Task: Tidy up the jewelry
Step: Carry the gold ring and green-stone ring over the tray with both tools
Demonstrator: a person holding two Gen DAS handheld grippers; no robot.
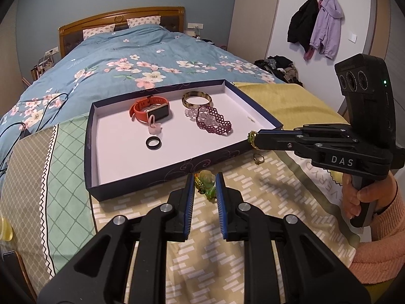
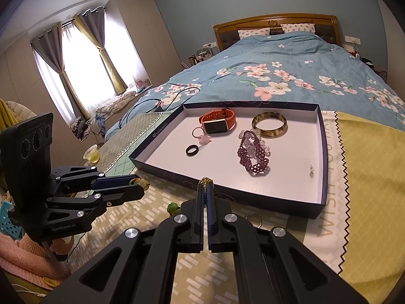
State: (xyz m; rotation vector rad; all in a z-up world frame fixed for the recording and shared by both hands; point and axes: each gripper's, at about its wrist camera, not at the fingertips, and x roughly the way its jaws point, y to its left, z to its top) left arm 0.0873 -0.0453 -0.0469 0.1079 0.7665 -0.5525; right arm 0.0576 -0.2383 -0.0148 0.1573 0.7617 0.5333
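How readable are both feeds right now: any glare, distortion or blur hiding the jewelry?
Left wrist view: strong fisheye bend with dark corners; the tray interior is evenly lit, no glare, and the watch is sharp. Right wrist view: the window is blown out white, yet the tray stays readable; the beaded piece in the right claw is small and soft.

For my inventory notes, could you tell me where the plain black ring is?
The plain black ring lies inside the shallow navy box, just front of the orange watch.
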